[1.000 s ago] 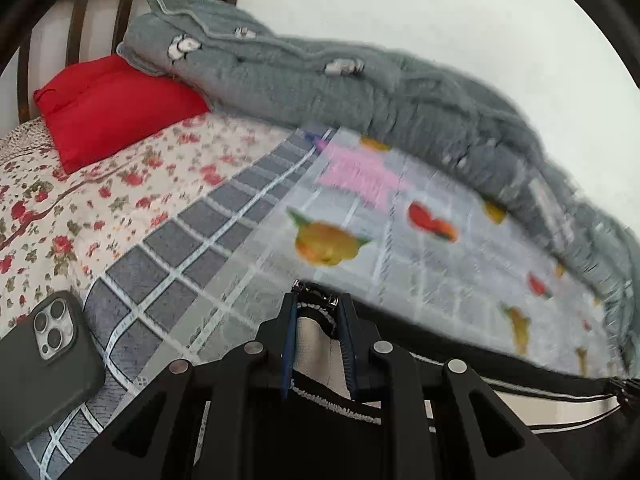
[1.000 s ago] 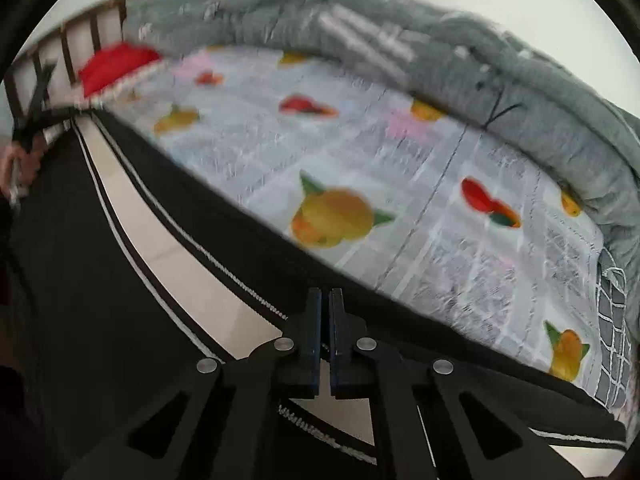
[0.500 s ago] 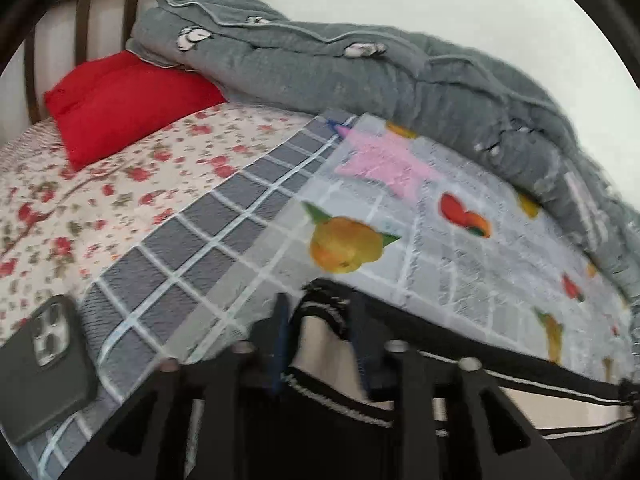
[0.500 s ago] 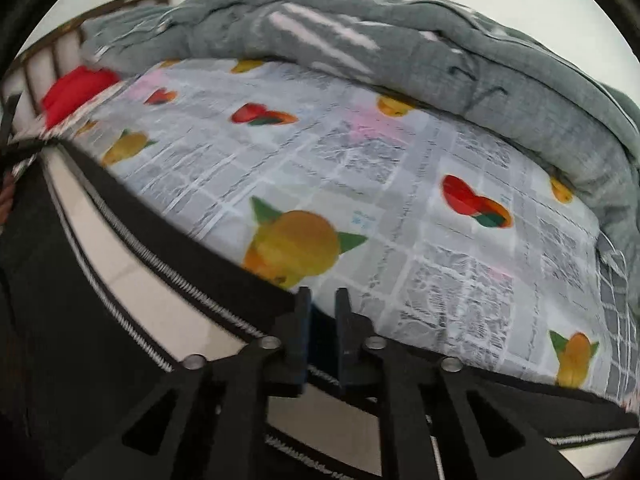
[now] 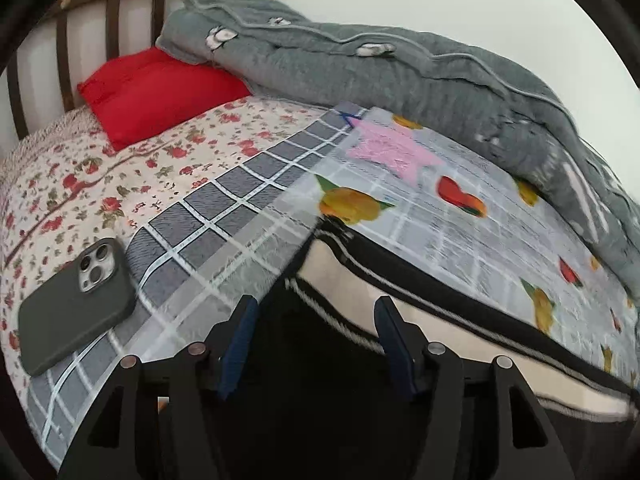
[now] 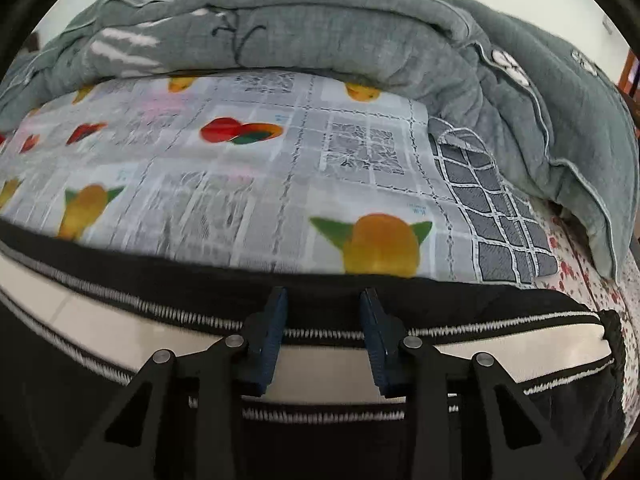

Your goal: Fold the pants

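Both sets of fingers are opening, pads clear of the cloth: the left gripper (image 5: 314, 322) and right gripper (image 6: 322, 316) hover over the black pants (image 6: 320, 284) lying along the bed (image 5: 100, 184). Soft, light, limp fabric; pinching the striped side seam looks best.

We saw the pants (image 5: 400, 304) spread flat along the near edge of the bed, on the mat (image 5: 460, 232), which lay over a checked cloth (image 5: 208, 216) on the bedsheet (image 5: 80, 184). A phone (image 5: 72, 300) lay on the sheet and cloth to the left of the pants, apart from them. A pillow (image 5: 160, 92) sat at the far left against the headboard (image 5: 112, 12). A quilt (image 5: 400, 76) was bunched behind the mat, along the wall. The left gripper (image 5: 316, 312) and right gripper (image 6: 323, 308) hung over the pants, not gripping them.
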Demonstrator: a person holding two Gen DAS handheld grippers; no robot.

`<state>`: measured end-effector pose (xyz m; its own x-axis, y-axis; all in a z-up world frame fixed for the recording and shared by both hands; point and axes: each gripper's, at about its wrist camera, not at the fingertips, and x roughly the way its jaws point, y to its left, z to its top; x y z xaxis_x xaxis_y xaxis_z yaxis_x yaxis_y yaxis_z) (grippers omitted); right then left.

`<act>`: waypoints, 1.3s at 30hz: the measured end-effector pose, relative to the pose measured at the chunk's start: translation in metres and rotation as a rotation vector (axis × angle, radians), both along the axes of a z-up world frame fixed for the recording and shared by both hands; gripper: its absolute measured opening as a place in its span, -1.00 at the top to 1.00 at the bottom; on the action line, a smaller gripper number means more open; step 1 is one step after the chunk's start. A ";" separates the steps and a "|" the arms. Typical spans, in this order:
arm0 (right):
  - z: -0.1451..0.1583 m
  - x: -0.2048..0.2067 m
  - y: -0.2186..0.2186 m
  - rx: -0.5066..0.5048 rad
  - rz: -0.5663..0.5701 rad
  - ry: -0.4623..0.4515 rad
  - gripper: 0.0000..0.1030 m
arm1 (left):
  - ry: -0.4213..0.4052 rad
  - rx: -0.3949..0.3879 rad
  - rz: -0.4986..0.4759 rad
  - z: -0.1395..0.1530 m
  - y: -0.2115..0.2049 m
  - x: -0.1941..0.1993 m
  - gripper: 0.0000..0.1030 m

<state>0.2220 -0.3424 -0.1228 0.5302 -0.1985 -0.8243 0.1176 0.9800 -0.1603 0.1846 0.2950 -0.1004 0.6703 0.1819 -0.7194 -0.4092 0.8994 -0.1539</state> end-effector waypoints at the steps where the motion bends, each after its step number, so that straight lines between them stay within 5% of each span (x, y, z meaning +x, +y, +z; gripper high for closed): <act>1: 0.004 0.001 -0.001 0.014 -0.028 0.003 0.33 | -0.012 0.006 -0.004 0.003 -0.002 -0.009 -0.13; 6: 0.027 -0.025 0.017 0.068 -0.026 -0.048 0.36 | -0.049 -0.054 -0.025 0.012 -0.001 -0.055 -0.14; 10: 0.044 -0.057 0.040 0.083 0.019 -0.124 -0.01 | -0.084 -0.158 -0.050 0.006 0.003 -0.104 -0.14; 16: 0.051 -0.101 0.056 0.144 0.051 -0.178 -0.05 | -0.137 -0.291 -0.082 -0.021 0.006 -0.166 -0.18; 21: 0.048 -0.133 0.059 0.235 0.074 -0.142 -0.05 | -0.127 -0.365 -0.065 -0.052 0.012 -0.171 -0.17; 26: 0.048 -0.166 0.059 0.193 0.086 -0.120 -0.05 | -0.171 -0.347 -0.019 -0.050 0.019 -0.153 -0.21; 29: 0.046 -0.183 0.052 0.179 0.069 -0.106 -0.05 | -0.216 -0.423 -0.027 -0.050 0.033 -0.138 -0.19; 33: 0.040 -0.201 0.038 0.165 0.020 -0.087 -0.05 | -0.252 -0.509 -0.024 -0.054 0.049 -0.120 0.05; 35: 0.037 -0.206 0.032 0.184 -0.001 -0.084 -0.05 | -0.259 -0.539 -0.008 -0.058 0.053 -0.116 0.30; 36: 0.034 -0.208 0.029 0.196 -0.016 -0.082 -0.05 | -0.248 -0.537 0.013 -0.060 0.054 -0.115 0.65; 37: 0.031 -0.209 0.027 0.205 -0.024 -0.080 -0.05 | -0.234 -0.527 0.040 -0.063 0.055 -0.115 0.77; 39: 0.027 -0.209 0.026 0.224 -0.031 -0.075 -0.05 | -0.241 -0.541 0.049 -0.064 0.057 -0.117 0.79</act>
<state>0.0134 -0.3165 -0.0955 0.5883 -0.0326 -0.8080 0.1521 0.9858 0.0710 0.0675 0.3517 -0.1640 0.8264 -0.1332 -0.5471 -0.3450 0.6481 -0.6789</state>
